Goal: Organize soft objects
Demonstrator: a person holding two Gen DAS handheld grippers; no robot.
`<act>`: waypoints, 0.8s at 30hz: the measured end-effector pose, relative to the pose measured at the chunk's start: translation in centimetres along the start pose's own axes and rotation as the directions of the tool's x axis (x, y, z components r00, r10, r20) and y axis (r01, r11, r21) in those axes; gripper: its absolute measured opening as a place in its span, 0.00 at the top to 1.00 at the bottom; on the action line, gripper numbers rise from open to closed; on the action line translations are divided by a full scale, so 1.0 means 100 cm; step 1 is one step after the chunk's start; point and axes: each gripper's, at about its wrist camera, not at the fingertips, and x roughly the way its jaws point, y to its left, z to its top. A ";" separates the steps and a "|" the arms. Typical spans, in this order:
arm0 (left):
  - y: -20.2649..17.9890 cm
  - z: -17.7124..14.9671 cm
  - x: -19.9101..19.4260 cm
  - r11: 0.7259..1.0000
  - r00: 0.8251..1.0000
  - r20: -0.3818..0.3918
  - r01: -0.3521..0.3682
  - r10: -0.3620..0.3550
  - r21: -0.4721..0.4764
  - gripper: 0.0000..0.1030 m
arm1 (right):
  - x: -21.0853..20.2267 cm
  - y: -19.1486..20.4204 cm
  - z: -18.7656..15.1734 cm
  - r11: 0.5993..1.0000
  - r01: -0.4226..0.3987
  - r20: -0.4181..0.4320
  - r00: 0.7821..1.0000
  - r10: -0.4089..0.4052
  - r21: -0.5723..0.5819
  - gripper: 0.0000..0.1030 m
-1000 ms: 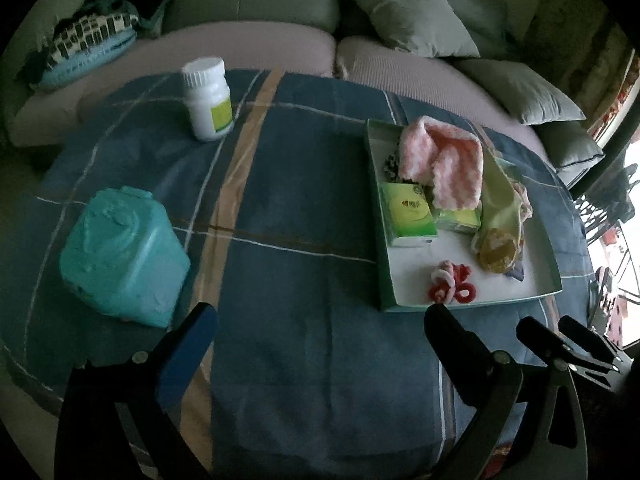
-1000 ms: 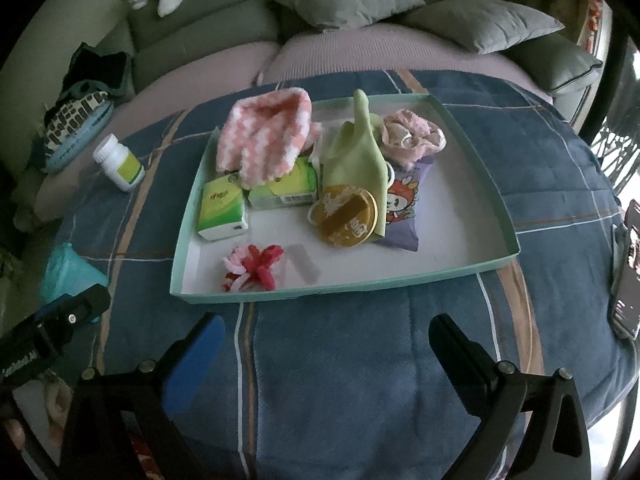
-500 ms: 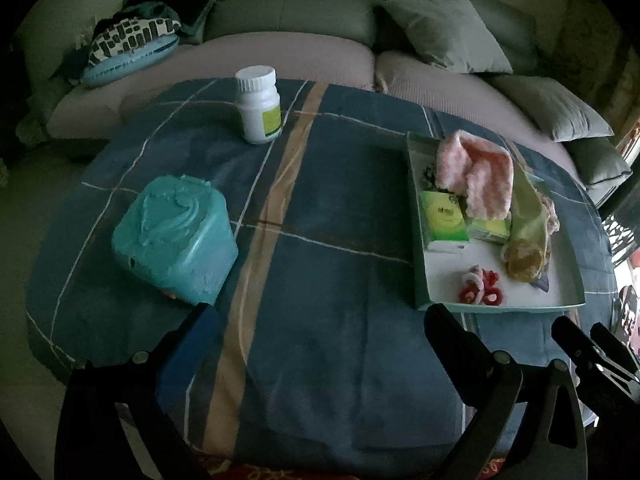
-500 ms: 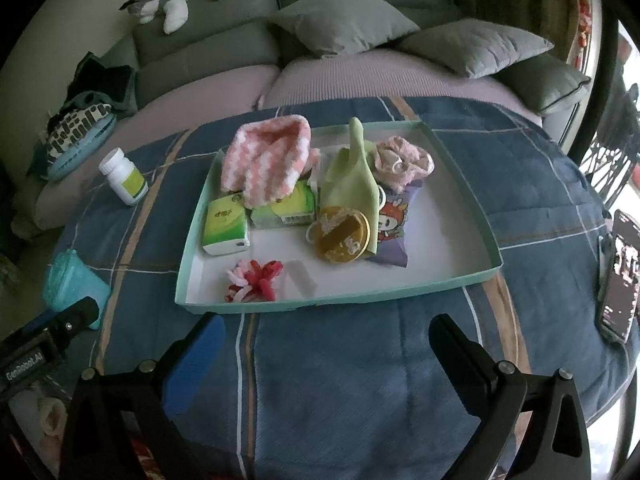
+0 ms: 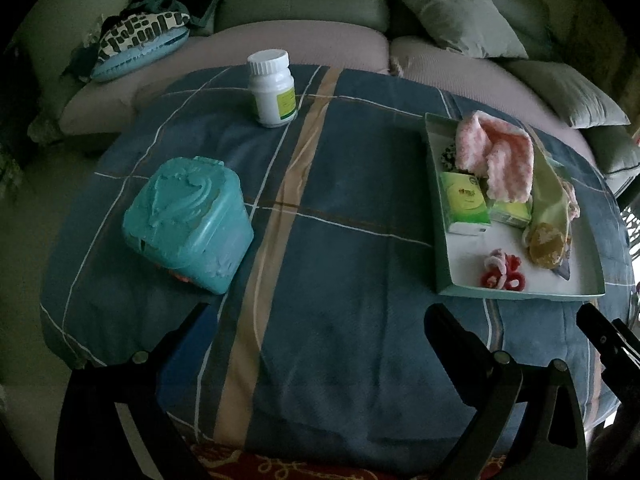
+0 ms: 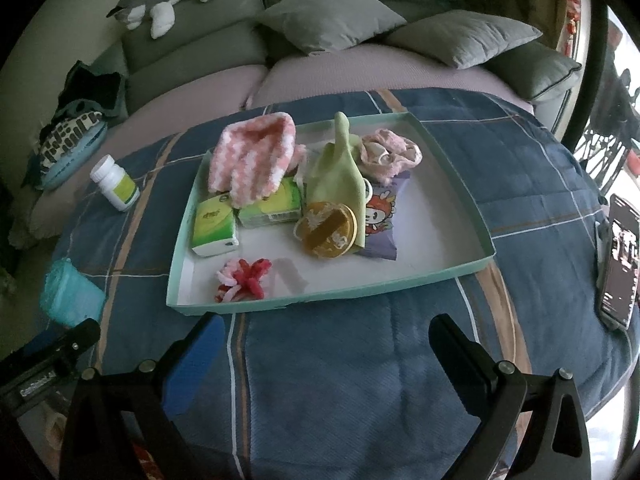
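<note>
The pink knit (image 6: 252,160) lies far-left in the tray (image 6: 456,168) among soft things, which only the right view shows whole, plus a phone (image 6: 618,256) cut off at right; both the left gripper (image 5: 316,330) and right gripper (image 6: 324,340) gape empty.

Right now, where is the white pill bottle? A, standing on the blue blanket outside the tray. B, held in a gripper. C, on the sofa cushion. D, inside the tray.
A: the white pill bottle stands upright on the blue blanket, well clear of the tray.
</note>
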 end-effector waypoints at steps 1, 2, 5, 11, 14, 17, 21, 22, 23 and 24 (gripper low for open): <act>0.000 0.000 0.000 1.000 1.000 -0.001 -0.003 0.003 0.000 0.00 | 0.000 0.001 0.000 1.000 0.003 -0.001 1.000 -0.003 -0.004 0.00; 0.000 0.000 0.000 1.000 1.000 -0.001 -0.006 0.006 0.001 0.00 | 0.000 0.002 0.000 1.000 0.006 -0.002 1.000 -0.006 -0.009 0.00; -0.002 -0.001 0.001 1.000 1.000 -0.001 -0.017 0.017 0.009 0.00 | 0.001 0.005 0.000 1.000 0.015 -0.005 1.000 -0.015 -0.023 0.00; -0.004 -0.001 0.000 0.999 1.000 0.002 -0.028 0.028 0.023 0.00 | 0.002 0.009 -0.001 0.998 0.034 -0.004 0.999 -0.034 -0.050 0.00; -0.004 -0.001 0.000 0.999 1.000 0.002 -0.030 0.030 0.025 0.00 | 0.002 0.011 -0.001 0.997 0.038 -0.007 0.999 -0.038 -0.063 0.00; -0.006 -0.002 0.000 0.999 1.000 0.001 -0.030 0.030 0.030 0.00 | 0.002 0.011 -0.001 0.997 0.035 -0.002 0.999 -0.035 -0.066 0.00; -0.006 -0.002 0.000 0.999 1.000 0.001 -0.022 0.022 0.033 0.00 | 0.006 0.011 -0.001 0.997 0.045 -0.019 0.999 -0.046 -0.065 0.00; -0.006 -0.002 0.000 0.999 1.000 0.001 -0.022 0.022 0.035 0.00 | 0.006 0.011 -0.001 0.997 0.045 -0.021 0.999 -0.047 -0.065 0.00; -0.007 -0.002 0.000 0.999 1.000 0.000 -0.024 0.024 0.036 0.00 | 0.005 0.010 -0.001 0.997 0.045 -0.016 0.999 -0.046 -0.063 0.00; -0.007 -0.002 0.000 0.999 1.000 0.001 -0.026 0.026 0.037 0.00 | 0.004 0.010 -0.001 0.997 0.045 -0.010 0.999 -0.045 -0.061 0.00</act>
